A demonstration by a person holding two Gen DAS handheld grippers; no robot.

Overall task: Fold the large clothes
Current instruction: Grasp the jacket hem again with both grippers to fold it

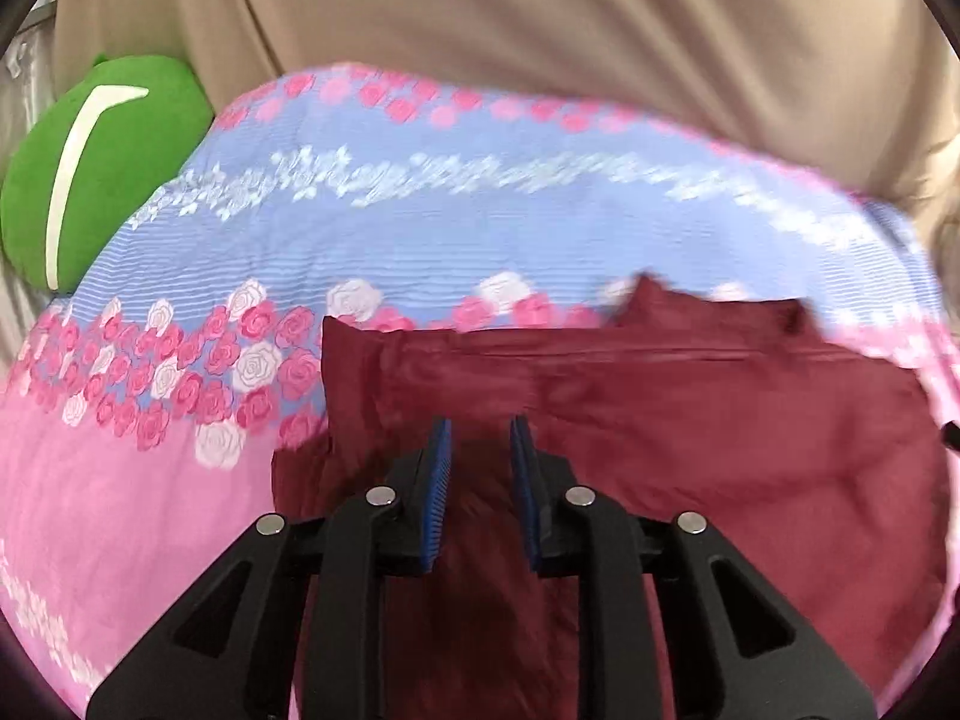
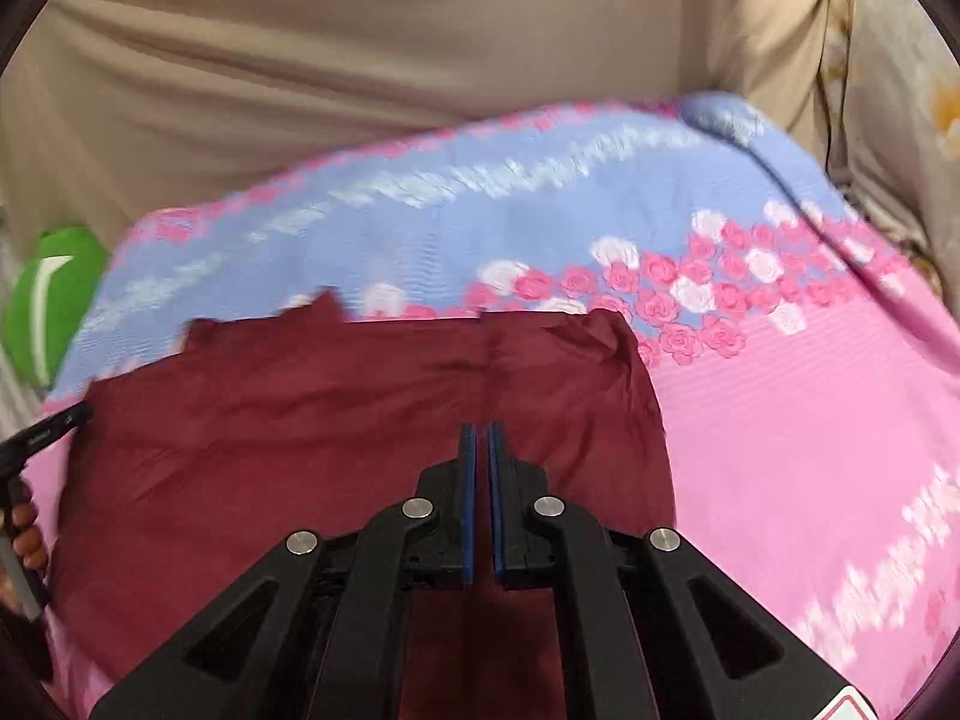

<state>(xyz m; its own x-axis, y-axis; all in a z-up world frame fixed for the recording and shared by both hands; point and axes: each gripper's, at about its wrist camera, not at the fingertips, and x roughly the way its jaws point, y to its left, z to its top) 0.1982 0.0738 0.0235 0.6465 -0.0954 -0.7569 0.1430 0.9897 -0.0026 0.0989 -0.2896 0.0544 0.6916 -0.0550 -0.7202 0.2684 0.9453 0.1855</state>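
Green plush (image 1: 90,174) sits at the far left edge of the bed, off the work area. Floral bedsheet (image 1: 150,510) is the work surface, with a beige curtain (image 1: 540,30) behind it.

Maroon garment (image 1: 690,420) lies flat on the sheet, its long axis running left-right across both views. Far edge is a fairly straight fold line with a small peak sticking up, likely a collar or corner.

Left gripper (image 1: 480,438) is over the garment's left part, jaws spread with a clear gap, nothing between them.

Right gripper (image 2: 482,438) is over the right part, near the right edge (image 2: 648,408). Jaws are nearly together with only a thin slit; no cloth visibly pinched.

Both grippers sit on the near side, and the cloth extends away from the jaws. My read: next fold goes sideways, and each arm is nearest its own end.

No containers in view.
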